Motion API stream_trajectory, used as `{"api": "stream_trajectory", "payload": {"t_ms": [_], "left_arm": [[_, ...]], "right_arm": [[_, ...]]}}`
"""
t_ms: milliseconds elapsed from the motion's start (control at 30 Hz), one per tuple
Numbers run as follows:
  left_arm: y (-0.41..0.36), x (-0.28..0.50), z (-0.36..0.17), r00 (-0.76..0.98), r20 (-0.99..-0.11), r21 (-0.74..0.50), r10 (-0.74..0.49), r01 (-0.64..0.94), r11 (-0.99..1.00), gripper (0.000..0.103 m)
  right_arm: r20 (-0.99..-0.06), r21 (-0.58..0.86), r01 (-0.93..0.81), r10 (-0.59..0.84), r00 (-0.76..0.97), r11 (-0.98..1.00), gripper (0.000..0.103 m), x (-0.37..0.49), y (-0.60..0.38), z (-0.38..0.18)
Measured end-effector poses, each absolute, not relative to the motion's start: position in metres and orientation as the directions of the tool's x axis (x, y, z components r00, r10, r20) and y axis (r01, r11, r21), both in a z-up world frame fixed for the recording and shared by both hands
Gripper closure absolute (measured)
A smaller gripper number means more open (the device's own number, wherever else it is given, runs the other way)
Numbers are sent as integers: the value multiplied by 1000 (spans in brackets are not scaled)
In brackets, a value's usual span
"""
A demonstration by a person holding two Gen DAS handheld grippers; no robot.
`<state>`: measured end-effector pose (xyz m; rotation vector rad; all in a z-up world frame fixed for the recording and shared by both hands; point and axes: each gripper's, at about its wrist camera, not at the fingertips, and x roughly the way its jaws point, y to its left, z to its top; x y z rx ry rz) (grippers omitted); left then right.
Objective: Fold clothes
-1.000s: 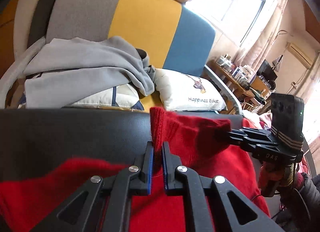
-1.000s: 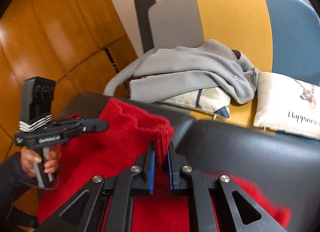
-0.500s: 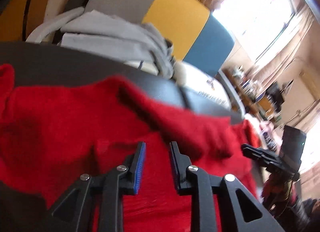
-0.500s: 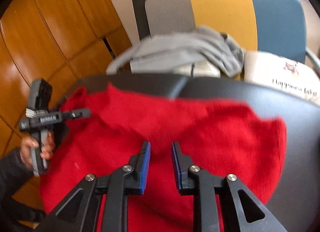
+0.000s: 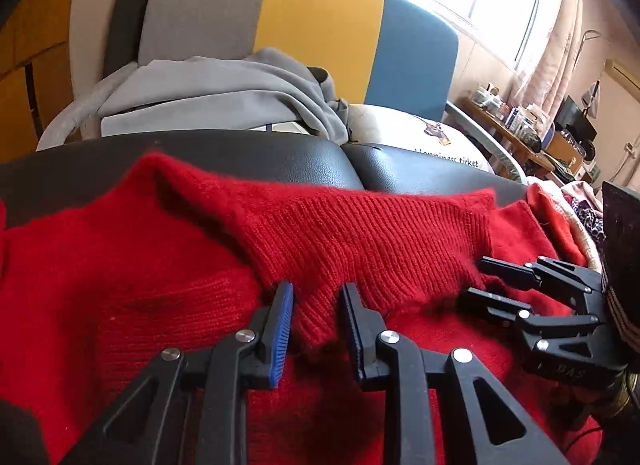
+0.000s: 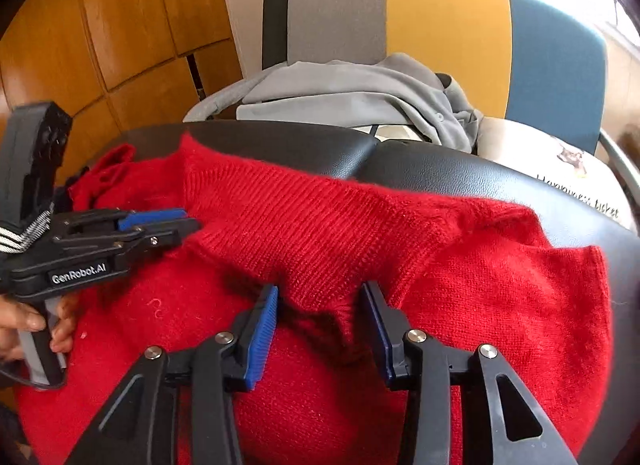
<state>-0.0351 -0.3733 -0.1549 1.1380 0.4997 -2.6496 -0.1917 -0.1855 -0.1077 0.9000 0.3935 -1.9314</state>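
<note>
A fuzzy red knit sweater (image 5: 360,233) lies spread over smooth black leather cushions (image 5: 280,153), its ribbed band folded across the softer body. The left gripper (image 5: 316,309) stands parted, a fold of rib loose between its blue ridged pads, while the right gripper (image 6: 320,313) is opening likewise around a knit edge

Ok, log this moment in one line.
left gripper: open | right gripper: opening | red sweater: folded on black seat
</note>
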Motion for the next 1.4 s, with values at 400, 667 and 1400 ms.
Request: {"api": "stream_trajectory", "payload": {"t_ms": [400, 667, 1400], "left_arm": [[-406, 88, -149, -678, -730, -389, -86, 516, -763, 71], [-489, 164, -113, -538, -777, -233, -328, 729, -643, 58], [-631, 94, -135, -96, -937, 138, -335, 780, -611, 95]], "right_arm": [[-738, 16, 885, -603, -304, -466, 26, -176, -196, -113], [-749, -36, 893, -579, -321, -449, 12, -167, -201, -117], [-747, -14, 905, -597, -292, -426, 4, -172, -201, -117]]}}
